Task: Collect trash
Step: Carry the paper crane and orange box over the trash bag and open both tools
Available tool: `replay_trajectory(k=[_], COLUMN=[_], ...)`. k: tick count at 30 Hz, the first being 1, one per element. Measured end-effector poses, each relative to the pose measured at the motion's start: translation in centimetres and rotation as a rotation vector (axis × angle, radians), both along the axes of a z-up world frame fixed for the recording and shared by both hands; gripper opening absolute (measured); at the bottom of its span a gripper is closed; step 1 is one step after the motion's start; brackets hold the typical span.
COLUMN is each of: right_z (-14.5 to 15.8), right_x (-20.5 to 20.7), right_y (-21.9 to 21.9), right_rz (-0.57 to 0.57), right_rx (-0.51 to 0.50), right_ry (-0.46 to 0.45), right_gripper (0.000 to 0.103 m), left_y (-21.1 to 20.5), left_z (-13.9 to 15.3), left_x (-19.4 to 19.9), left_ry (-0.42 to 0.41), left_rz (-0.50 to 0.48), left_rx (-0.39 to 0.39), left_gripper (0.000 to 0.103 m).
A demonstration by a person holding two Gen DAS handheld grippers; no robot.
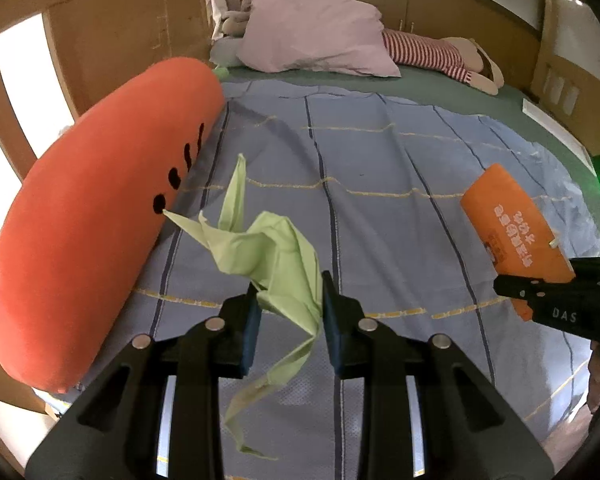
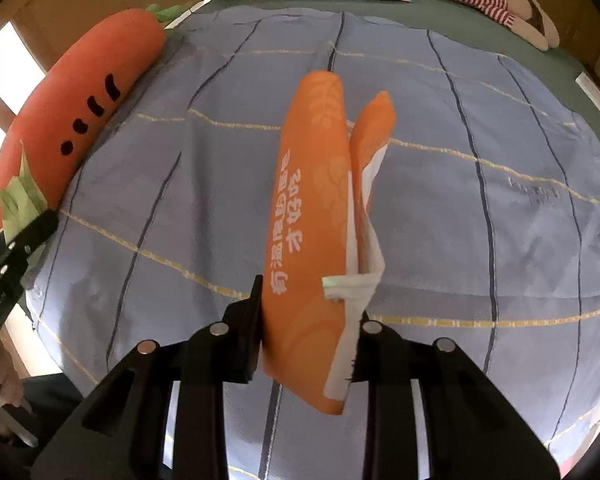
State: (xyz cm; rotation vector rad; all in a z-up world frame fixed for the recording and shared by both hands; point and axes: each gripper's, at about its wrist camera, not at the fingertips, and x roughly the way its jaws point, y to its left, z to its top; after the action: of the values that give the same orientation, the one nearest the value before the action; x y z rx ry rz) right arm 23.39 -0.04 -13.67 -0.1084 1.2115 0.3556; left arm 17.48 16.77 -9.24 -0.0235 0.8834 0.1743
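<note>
Blue checked bedspread [image 1: 380, 184] covers the bed, a carrot cushion [image 1: 92, 216] along its left edge. My left hand-held gripper [image 1: 288, 316] clamps crumpled green paper [image 1: 276, 264]; my right hand-held gripper [image 2: 308, 320] pinches an orange wrapper [image 2: 312, 216], lifted clear. Both pieces are collected; no bin shows, so disposal remains.

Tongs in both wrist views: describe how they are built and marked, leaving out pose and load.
The left tongs are matte black, with two angular slotted arms, round silver rivets at the pivots and blue pads on the fingers' inner faces. The right tongs have the same black frame and silver rivets; from the left wrist view, their side bears small white letters reading DAS. No cables or sleeves are visible.
</note>
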Motion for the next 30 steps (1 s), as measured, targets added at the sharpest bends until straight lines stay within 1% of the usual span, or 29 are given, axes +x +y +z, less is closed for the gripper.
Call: replay_trajectory(k=[2, 7, 15, 19, 22, 24, 27, 29, 30], right_z=[-0.2, -0.2, 0.0, 0.7, 2.2, 3.8, 7.1, 8.7, 9.4], right_x=[-0.5, -0.5, -0.8, -1.0, -1.8, -2.9, -6.4, -8.5, -9.5], right_y=[-0.4, -0.8, -0.2, -0.3, -1.3, -2.4, -5.2, -6.7, -7.3], right_rz=[-0.004, -0.021, -0.010, -0.005, -0.014, -0.027, -0.049, -0.058, -0.062], right_rx=[0.004, 0.008, 0.004, 0.006, 0.033, 0.066, 0.123, 0.137, 0.142], right_ry=[0.004, -0.005, -0.022, -0.038, -0.060, -0.082, -0.136, -0.163, -0.173], right_gripper=[0.029, 0.029, 0.029, 0.029, 0.029, 0.029, 0.029, 0.029, 0.029], left_y=[-0.5, -1.3, -1.9, -2.3, -2.7, -3.4, -4.4, -5.4, -6.0], left_z=[0.1, 0.4, 0.9, 1.0, 1.4, 2.7, 4.7, 6.3, 6.8], left_x=[-0.2, -0.4, -0.7, -1.1, -1.6, -2.8, -4.9, -7.1, -8.1], left_ry=[-0.011, -0.033, -0.060, -0.074, -0.087, -0.117, -0.169, -0.191, -0.197], left_rz=[-0.010, -0.028, -0.051, -0.067, -0.088, -0.114, -0.129, -0.126, -0.133], left_rx=[0.028, 0.061, 0.082, 0.094, 0.103, 0.120, 0.150, 0.133, 0.109], left_gripper=[0.029, 0.029, 0.029, 0.029, 0.029, 0.029, 0.029, 0.029, 0.029])
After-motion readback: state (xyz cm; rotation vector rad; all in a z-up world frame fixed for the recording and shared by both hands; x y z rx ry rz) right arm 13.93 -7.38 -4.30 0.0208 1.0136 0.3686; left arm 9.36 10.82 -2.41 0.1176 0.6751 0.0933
